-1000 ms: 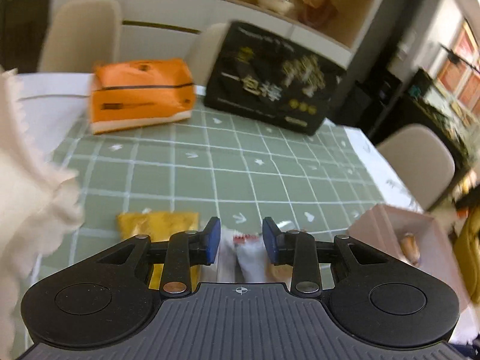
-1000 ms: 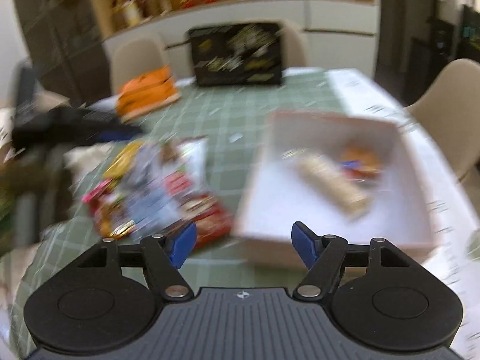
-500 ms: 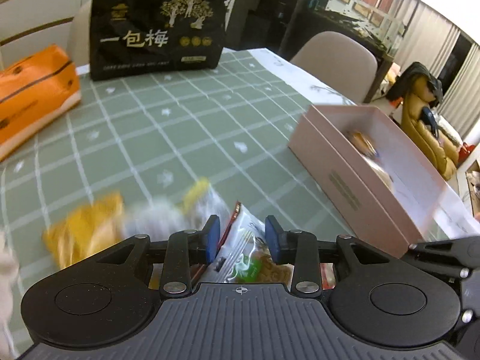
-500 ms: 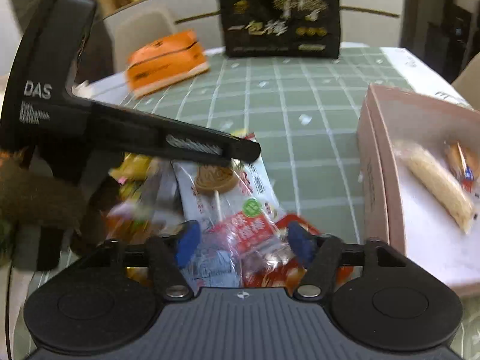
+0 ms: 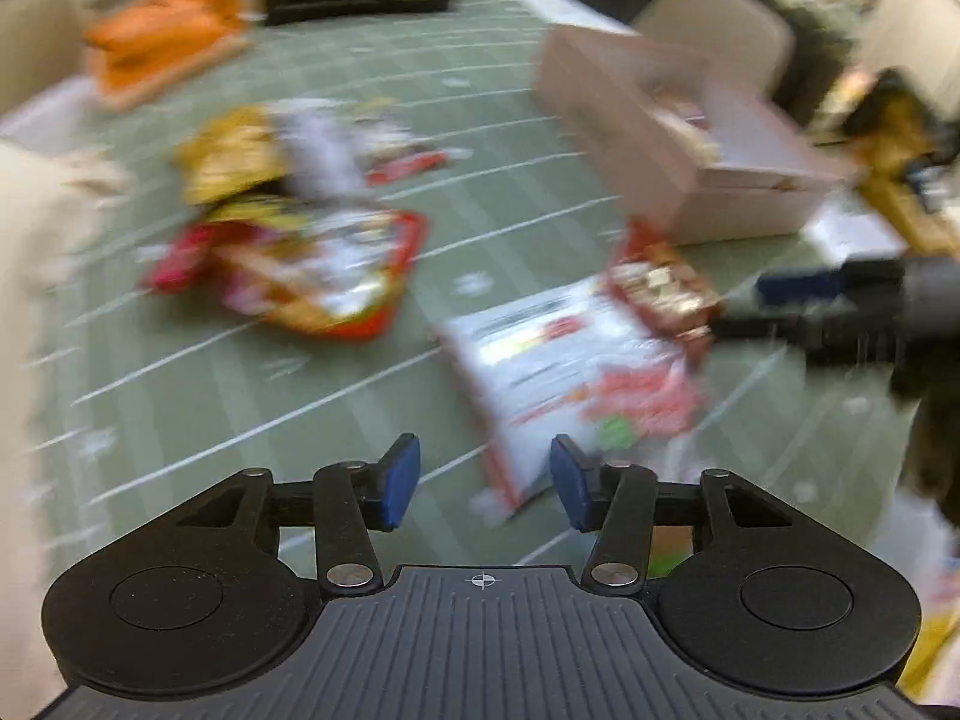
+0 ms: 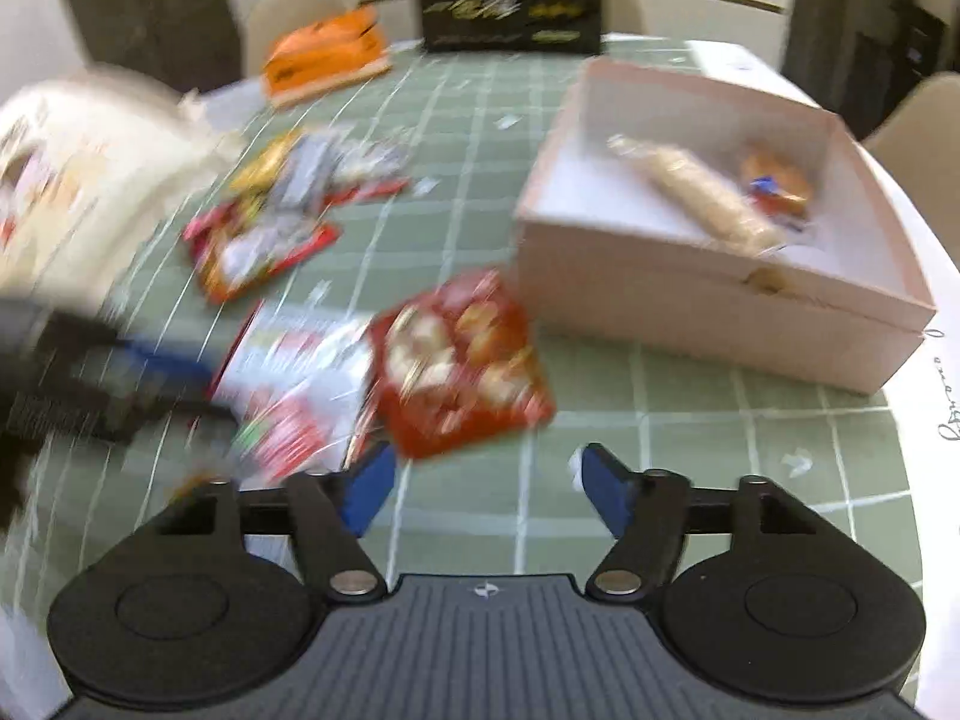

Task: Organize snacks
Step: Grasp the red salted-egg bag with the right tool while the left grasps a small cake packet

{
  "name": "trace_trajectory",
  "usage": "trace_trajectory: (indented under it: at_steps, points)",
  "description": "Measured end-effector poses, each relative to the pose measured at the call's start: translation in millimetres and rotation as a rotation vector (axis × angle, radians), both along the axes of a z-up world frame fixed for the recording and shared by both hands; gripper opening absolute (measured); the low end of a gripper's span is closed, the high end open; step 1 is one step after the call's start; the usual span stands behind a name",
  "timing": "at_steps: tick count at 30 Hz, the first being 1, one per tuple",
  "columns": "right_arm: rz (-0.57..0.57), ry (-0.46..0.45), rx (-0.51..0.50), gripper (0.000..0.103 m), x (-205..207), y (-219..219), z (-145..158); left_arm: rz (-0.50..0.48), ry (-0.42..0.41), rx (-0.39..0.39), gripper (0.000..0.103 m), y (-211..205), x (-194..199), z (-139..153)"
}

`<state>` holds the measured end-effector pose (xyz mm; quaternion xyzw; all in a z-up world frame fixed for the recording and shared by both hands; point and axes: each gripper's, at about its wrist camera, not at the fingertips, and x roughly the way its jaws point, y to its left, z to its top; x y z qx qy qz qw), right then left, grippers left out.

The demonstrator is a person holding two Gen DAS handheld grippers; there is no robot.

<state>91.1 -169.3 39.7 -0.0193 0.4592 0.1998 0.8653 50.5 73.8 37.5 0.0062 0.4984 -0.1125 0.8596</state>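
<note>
Both views blurred. Left gripper [image 5: 485, 474] and right gripper [image 6: 486, 486]: jaws opening, nothing between them. Pink box [image 6: 690, 306] on table [image 6: 690, 438] holds two snacks. Beside it: red packet [image 6: 462, 366], white packet [image 6: 300, 384]; one loose pile [image 6: 270, 222] farther left.

A shallow pale pink cardboard box [image 6: 708, 306] stands open on the table, holding a long beige wrapped snack [image 6: 696, 192] and a small orange packet [image 6: 774, 180]. A red foil snack bag [image 6: 462, 360] lies flat near it, overlapping a white-and-red packet [image 6: 300, 384]. More packets [image 6: 264, 234] lie heaped farther off.
</note>
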Motion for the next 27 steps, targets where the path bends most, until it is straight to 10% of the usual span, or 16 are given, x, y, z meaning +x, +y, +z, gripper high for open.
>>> trace_trajectory:
  at_steps: [7,14,19,23,27]
  points:
    - [0.045,-0.034,0.014,0.076,46.2,37.7,-16.6,0.113,-0.005,-0.114,0.051,-11.4,-34.3,20.9]
    - [0.118,-0.029,-0.024,0.040,1.9,4.6,-4.2,0.036,-0.054,-0.088,0.051,-65.3,-29.6,12.4]
    - [0.041,-0.058,-0.218,0.042,-28.7,-34.8,-11.8,-0.044,-0.063,-0.102,0.020,-86.5,-17.6,-1.3]
    - [0.013,-0.062,-0.173,0.068,-43.2,-48.7,-2.1,-0.066,-0.054,-0.107,0.018,-89.9,-24.9,-8.7]
    - [0.060,-0.069,-0.134,0.069,-53.8,-27.6,-1.0,-0.012,-0.087,-0.099,0.016,-59.6,-49.1,-1.3]
